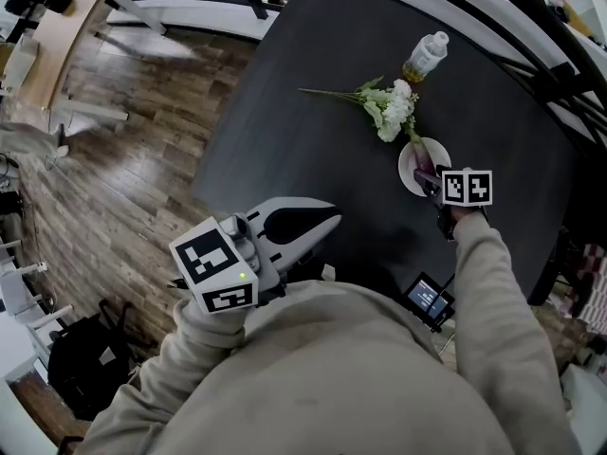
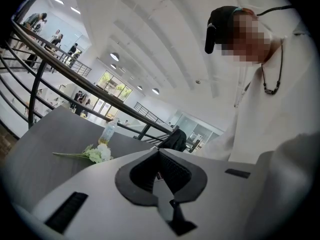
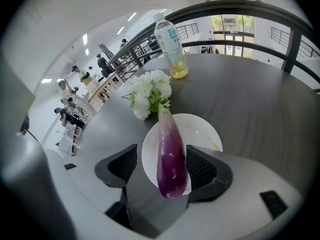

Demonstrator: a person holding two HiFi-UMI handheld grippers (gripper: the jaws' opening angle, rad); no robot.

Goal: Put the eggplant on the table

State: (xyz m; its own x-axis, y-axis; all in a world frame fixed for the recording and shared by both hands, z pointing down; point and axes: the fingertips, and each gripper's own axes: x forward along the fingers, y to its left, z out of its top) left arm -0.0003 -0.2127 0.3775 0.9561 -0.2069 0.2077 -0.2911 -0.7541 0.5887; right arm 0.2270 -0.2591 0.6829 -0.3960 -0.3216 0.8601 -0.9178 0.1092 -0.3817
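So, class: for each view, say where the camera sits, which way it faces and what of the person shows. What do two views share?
Head view: on the person's head, facing steeply down at the table; both sleeves, left gripper, right gripper show.
Left gripper view: on that gripper, facing across the table; shut jaws, person's torso.
Right gripper view: on that gripper, facing down at eggplant and plate; open jaws.
Shared by all: flowers, bottle.
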